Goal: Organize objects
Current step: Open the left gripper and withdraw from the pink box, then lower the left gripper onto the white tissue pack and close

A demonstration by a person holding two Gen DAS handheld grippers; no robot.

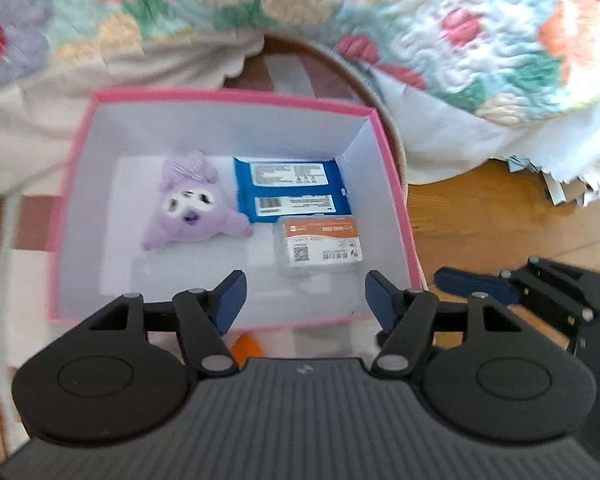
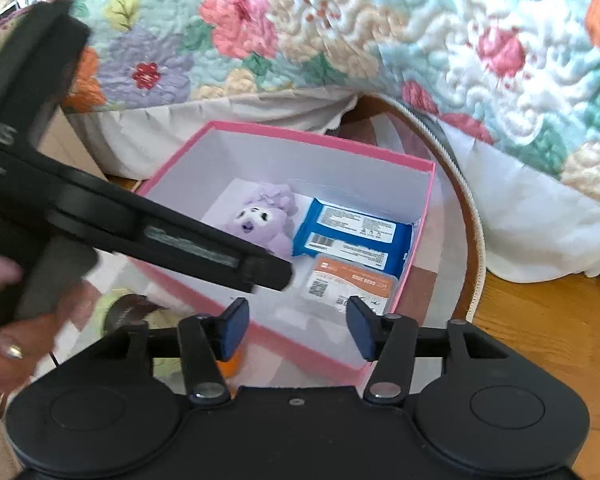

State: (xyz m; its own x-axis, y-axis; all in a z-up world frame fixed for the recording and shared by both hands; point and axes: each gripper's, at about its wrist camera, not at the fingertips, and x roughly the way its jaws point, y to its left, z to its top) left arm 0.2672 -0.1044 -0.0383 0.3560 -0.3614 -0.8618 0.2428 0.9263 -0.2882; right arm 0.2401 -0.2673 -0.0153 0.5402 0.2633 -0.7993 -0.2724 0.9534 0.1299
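The left gripper (image 1: pixel 302 300) tilts steeply down over the near edge of the pink box (image 1: pixel 228 96), its blue pads (image 1: pixel 230 300) spread apart with nothing between them. In its own view the box fills the centre. Inside, a purple plush (image 1: pixel 190 204) lies at 9 o'clock on the white floor, a blue pack (image 1: pixel 290 190) sits at 1 o'clock just beside it, and a small clear case (image 1: pixel 320 246) with an orange label lies at 4 o'clock, touching the pack's near edge. An orange thing (image 1: pixel 246 348) peeks out at 6 o'clock, mostly hidden behind the gripper body.

The right gripper (image 2: pixel 296 330) also points down, jaws apart and empty, hovering over the box's near right corner. In the left view it shows at 3 o'clock (image 1: pixel 476 284), outside the box's right wall above the wooden floor (image 1: pixel 500 216).

In the right view the left tool's black body crosses from 10 o'clock toward the centre, and a hand (image 2: pixel 4 320) wearing a ring grips its handle at 8 o'clock. The plush (image 2: pixel 260 220), pack (image 2: pixel 352 232) and case (image 2: pixel 352 284) all lie in the box (image 2: pixel 320 140). A flowered quilt (image 2: pixel 340 32) hangs across the top, from 10 to 2 o'clock, and the box rests on a patterned rug (image 1: pixel 28 240).
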